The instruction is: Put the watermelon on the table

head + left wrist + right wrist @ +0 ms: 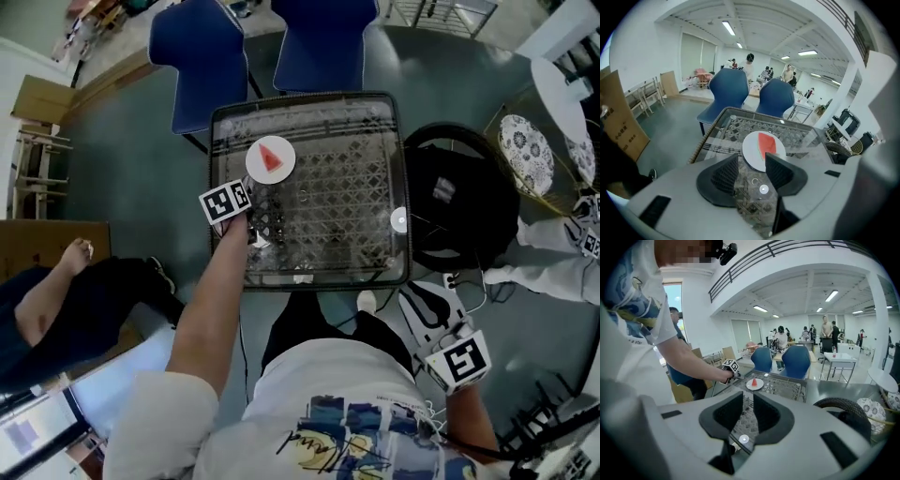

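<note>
Bright even light, fisheye-warped edges

The head view looks steeply down from above the near edge of the table [347,216], taking in its whole top. The left gripper view sits low and close over the table's near left part, facing across it toward the two blue chairs [272,47] beyond. The right gripper view stands farther back, off the table's near right corner, facing the same chairs. All three share the table, the white plate [270,159] and the chairs.
</note>
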Tool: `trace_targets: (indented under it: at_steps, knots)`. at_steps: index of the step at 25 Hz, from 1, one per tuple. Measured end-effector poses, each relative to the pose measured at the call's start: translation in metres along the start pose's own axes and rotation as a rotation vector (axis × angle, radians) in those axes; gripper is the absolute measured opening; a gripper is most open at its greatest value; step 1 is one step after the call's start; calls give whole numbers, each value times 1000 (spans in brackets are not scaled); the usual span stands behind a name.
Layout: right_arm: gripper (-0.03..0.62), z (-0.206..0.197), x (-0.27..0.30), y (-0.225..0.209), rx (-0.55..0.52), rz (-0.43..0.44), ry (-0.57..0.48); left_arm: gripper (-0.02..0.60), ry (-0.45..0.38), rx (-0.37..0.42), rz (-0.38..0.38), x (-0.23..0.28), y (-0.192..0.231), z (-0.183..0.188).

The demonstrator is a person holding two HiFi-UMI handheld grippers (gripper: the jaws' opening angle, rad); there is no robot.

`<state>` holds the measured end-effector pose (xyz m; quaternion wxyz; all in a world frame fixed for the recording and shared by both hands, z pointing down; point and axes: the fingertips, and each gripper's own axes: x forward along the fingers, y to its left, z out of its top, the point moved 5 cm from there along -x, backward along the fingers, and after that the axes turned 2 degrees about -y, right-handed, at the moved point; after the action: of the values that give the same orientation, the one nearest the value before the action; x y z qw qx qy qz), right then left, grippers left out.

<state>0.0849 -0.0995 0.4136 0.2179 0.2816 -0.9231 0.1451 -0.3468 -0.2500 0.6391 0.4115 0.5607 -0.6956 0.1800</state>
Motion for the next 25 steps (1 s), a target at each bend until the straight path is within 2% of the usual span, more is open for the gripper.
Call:
trace_targets:
  at_steps: [6,9,11,12,13,14,16,19,25]
  knots:
    - [72,-15,-49,-23,-68,84,-42,181,-85,-98,-34,-94,-26,-53]
    - [72,-28,-71,-27,-85,134,-42,176,-127,-132,-81,-144,-49,-85]
    - [72,-35,-77,-31,-93,186,-45,135,-142,-152,-132,-176,-67,-105]
    - [72,-38,-77,-31,-103,217,-46,93,-137,-151,-157,-192,-75,-115]
    - [72,-41,-75,-31,-119,249,-44,31,-123,-141,-184,-206,-82,-125]
    - [72,-43,-74,-28,-140,276,-38,9,-109,-126,-221,-221,-91,-133]
    - [72,-47,-74,-21,-188,310,-20,9,-106,-96,-323,-252,-112,-146]
    - [72,-47,-77,-9,-216,326,-24,8,-145,-51,-463,-300,-138,-154]
    - [71,-41,-81,29,-242,347,-16,8,-223,180,-584,-388,-177,-164]
